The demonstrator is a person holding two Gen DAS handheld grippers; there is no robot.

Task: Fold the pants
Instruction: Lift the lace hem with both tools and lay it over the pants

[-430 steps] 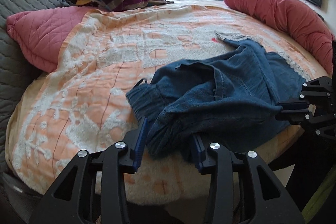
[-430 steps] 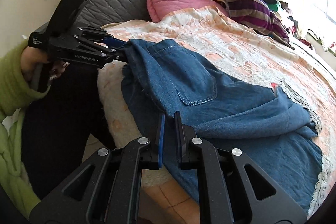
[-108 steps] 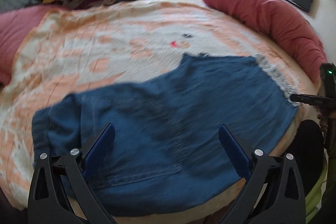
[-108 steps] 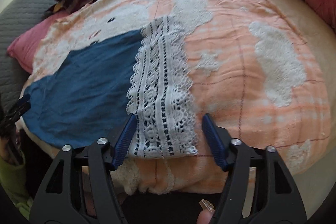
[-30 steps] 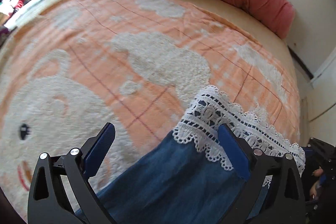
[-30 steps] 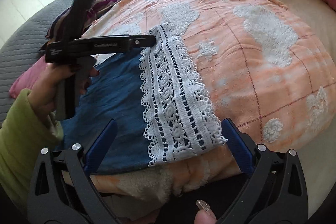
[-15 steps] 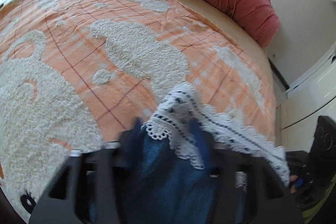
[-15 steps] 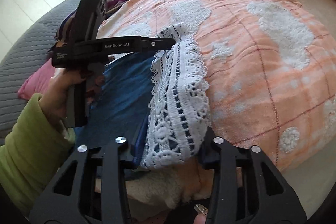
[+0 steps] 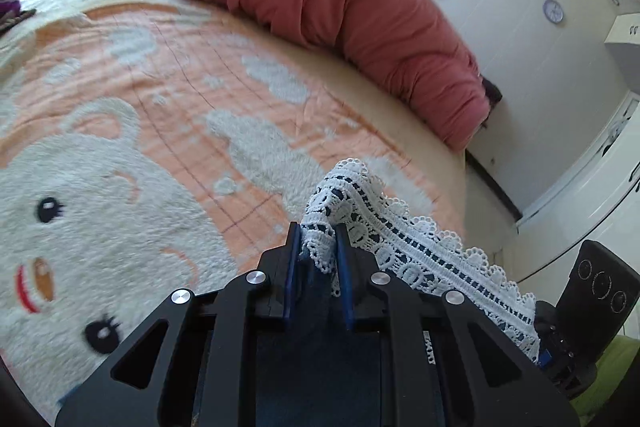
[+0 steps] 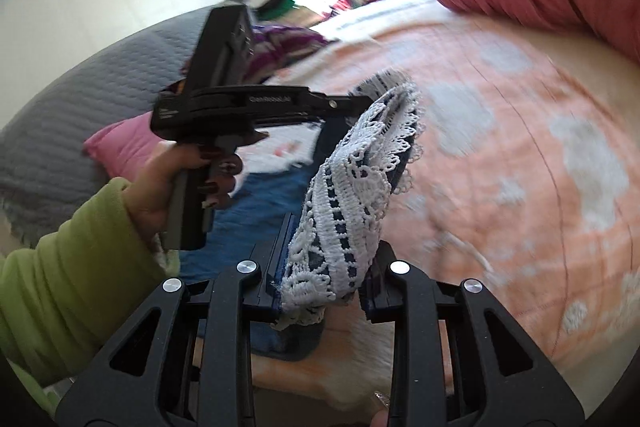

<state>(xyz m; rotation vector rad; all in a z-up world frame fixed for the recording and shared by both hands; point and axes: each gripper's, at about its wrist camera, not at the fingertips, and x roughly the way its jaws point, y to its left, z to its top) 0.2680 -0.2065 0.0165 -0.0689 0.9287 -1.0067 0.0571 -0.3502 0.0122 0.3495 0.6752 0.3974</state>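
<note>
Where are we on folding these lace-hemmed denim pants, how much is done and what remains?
Early stage. Done: the blue denim pants lie spread on the orange bear-pattern blanket. In hand: the left gripper and right gripper are each shut on the white lace hem, lifted off the bed. Left: carry the hem over to the waist end, lay it down, release, then make any further fold.

White "GenRoboAI" lettering, blurred, on side of left tongs [image 10: 362,103].
</note>
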